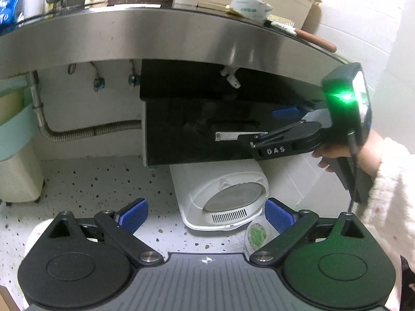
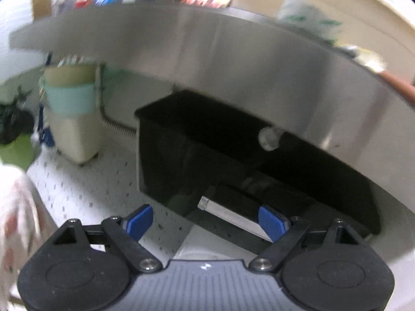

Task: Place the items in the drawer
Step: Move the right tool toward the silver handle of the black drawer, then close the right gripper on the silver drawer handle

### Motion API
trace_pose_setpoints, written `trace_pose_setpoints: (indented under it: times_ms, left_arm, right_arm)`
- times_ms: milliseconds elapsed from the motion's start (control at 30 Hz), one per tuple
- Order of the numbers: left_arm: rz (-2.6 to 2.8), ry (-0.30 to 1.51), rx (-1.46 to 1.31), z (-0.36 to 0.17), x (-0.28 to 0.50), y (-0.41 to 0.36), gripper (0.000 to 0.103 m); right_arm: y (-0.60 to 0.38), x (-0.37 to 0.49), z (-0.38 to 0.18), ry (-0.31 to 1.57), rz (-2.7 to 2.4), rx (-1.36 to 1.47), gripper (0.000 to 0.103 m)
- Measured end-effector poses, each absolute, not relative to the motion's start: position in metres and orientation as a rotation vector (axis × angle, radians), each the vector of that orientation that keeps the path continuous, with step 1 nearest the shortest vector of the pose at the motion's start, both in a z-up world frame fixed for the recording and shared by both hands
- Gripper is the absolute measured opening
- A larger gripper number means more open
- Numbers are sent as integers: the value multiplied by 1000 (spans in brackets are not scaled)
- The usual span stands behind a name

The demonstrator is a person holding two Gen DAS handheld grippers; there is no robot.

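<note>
The steel bench (image 1: 181,36) spans the top of both views, carrying a packet (image 1: 250,6) and a brush (image 1: 298,31) near its right end. Beneath it hangs the black drawer (image 1: 197,129), which appears shut or nearly so; the right wrist view is blurred and does not settle this. A white appliance (image 1: 220,197) stands on the speckled floor (image 1: 103,181) below the drawer. The right tongs (image 2: 206,221) stand wide, one pad just beside the silver drawer handle (image 2: 228,215), not yet closed on it. The left tongs (image 1: 206,216) stand wide and empty, well back from the drawer. Judgement: the task is at its opening step; no item is held or seen stowed, and everything remains to be done.
</note>
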State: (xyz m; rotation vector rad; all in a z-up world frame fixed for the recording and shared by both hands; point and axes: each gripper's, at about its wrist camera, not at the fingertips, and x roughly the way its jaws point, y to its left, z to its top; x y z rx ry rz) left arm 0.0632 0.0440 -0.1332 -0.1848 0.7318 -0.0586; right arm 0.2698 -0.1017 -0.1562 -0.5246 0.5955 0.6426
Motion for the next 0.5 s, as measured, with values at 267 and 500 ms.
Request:
trace_pose_setpoints:
  times_ms: [267, 500]
  left_arm:
    - [-54, 732, -171, -138, 59, 39, 98]
    - [-106, 756, -224, -145, 53, 40, 97]
  right_arm:
    - [-88, 287, -193, 573, 680, -889, 89]
    - [-73, 310, -215, 566, 678, -1076, 89]
